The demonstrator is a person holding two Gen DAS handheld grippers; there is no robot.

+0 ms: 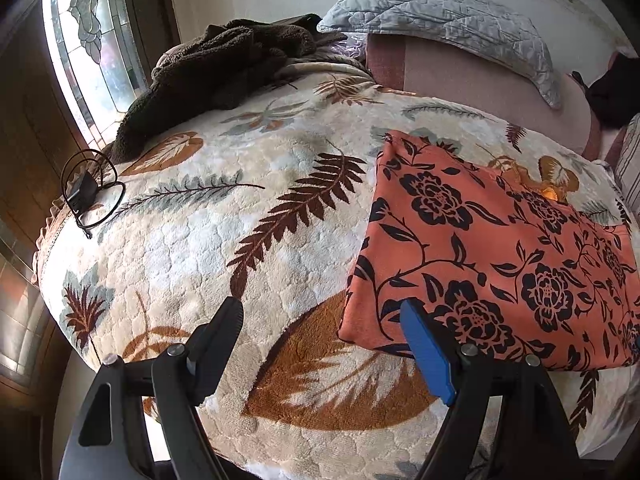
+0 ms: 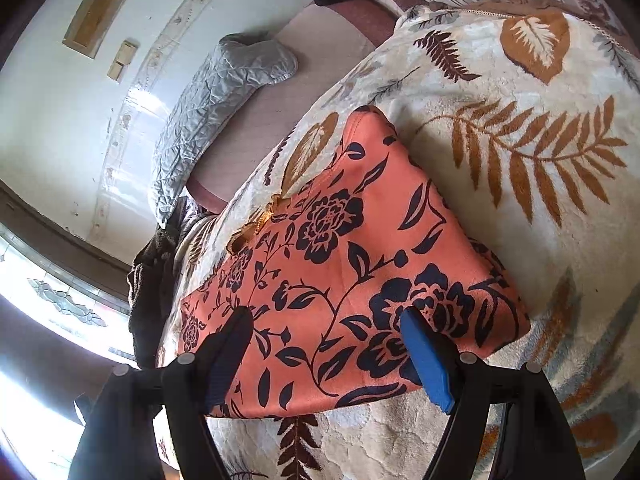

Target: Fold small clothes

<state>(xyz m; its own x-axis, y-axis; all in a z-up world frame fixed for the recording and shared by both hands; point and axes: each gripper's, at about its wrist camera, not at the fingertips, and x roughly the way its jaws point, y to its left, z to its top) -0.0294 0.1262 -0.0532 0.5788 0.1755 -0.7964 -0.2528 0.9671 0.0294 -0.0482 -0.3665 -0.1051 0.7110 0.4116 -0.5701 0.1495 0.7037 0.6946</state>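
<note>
An orange garment with a black flower print lies flat on the leaf-patterned blanket, at the right of the left wrist view. It fills the middle of the right wrist view. My left gripper is open and empty above the blanket, just left of the garment's near left corner. My right gripper is open and hovers over the garment's near edge, its fingers apart above the cloth.
A dark brown fleece is heaped at the far left of the bed. A black charger with cable lies at the left edge. A grey quilted pillow leans on the far wall. A window is at left.
</note>
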